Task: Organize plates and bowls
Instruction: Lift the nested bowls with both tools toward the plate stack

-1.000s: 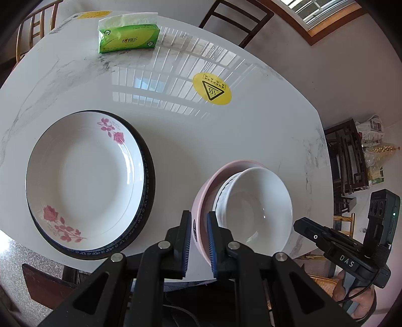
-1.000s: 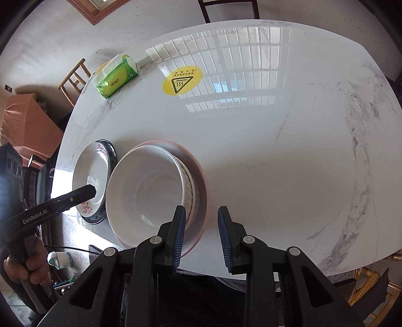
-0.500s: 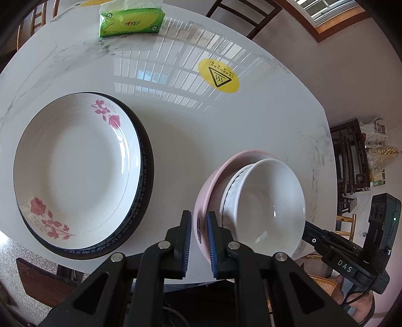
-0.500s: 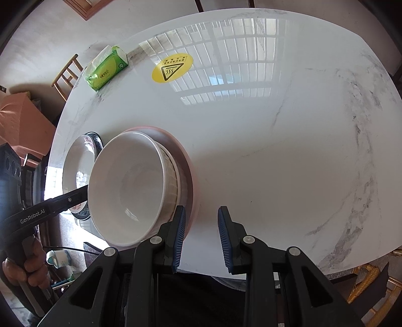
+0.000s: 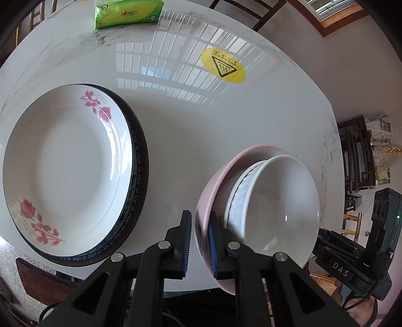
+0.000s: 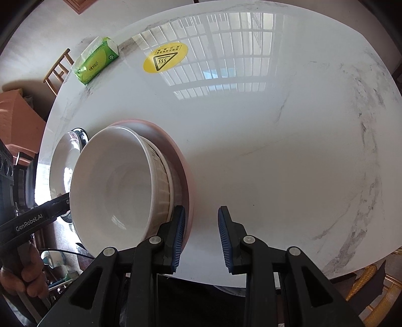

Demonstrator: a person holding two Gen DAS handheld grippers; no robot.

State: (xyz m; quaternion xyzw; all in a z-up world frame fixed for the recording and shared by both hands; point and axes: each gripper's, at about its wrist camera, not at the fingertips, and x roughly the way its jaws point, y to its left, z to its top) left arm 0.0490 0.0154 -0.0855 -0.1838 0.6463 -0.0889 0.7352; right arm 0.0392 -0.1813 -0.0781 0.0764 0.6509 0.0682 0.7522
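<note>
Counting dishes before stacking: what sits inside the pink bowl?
Inside the pink bowl nests a ribbed white bowl, with a plain white bowl inside that. Anything beneath them is covered.

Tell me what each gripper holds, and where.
Left gripper pinches the pink bowl by its near rim. Right gripper holds nothing.

This is a home dining room. A round white marble-look counter [image 6: 276, 140] carries household crockery: a rose-patterned plate [image 5: 65, 166] stacked on a dark-rimmed one, and nested bowls [image 5: 271, 206]. A green pack of tissues [image 5: 128, 12] lies at its far edge, near a yellow hot-surface sticker [image 5: 223, 66]. Wooden dining chairs [image 6: 58, 70] stand around it on a pale floor, a wood-framed window [image 5: 334, 15] shows at far right, and dark stacked furniture with newspapers [image 5: 382, 128] sits to the right.
</note>
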